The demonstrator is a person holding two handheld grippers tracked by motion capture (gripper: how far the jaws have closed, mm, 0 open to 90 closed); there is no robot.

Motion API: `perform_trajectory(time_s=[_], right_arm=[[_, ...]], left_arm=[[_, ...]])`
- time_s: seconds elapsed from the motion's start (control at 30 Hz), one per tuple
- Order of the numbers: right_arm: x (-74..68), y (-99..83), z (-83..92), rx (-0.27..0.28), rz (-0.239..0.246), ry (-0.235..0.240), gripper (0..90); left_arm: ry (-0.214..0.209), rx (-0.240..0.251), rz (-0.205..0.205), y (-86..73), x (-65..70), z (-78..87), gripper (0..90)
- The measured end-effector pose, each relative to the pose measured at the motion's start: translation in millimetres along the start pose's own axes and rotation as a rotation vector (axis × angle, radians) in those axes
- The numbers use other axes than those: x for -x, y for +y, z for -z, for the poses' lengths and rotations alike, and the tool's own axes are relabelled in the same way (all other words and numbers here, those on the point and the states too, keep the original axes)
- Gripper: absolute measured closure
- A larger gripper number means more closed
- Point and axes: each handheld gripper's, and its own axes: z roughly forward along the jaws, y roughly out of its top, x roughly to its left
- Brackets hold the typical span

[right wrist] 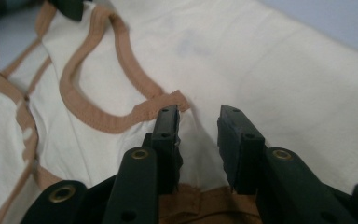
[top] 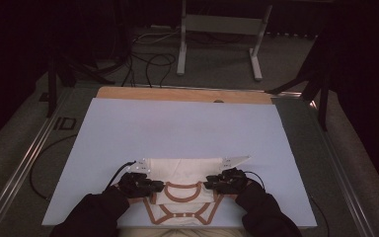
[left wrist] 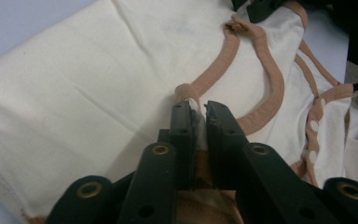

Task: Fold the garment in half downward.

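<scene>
Between left hand-held gripper [left wrist: 200, 116] jaws: cream garment [left wrist: 84, 84] shoulder fold, pinched.

Dim high view, dark surroundings, soft grainy focus, brighter evenly lit close views, faint shadows

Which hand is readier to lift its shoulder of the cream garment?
Left. The left gripper is shut on the cream garment beside the tan neckband; the right gripper straddles a raised fold with a gap showing.
</scene>
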Motion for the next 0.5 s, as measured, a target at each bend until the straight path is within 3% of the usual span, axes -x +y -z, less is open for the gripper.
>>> perform_trajectory(time_s=[0.13, 0.23, 0.5], right_arm=[[-0.7, 0.1, -2.9, -0.016, 0.002, 0.013, 76.2], [-0.5, 0.1, -3.2, -0.02, -0.002, 0.0, 89.3], [-5.5, 5.4, 5.7, 0.004, 0.028, -0.004, 90.0]], left_arm=[[0.007, -0.009, 0.007, -1.0, -0.5, -1.6, 86.5], [0.014, -0.008, 0.011, -1.6, -1.5, -2.0, 87.3], [0.005, 0.02, -0.005, 1.3, 4.0, 2.8, 88.0]])
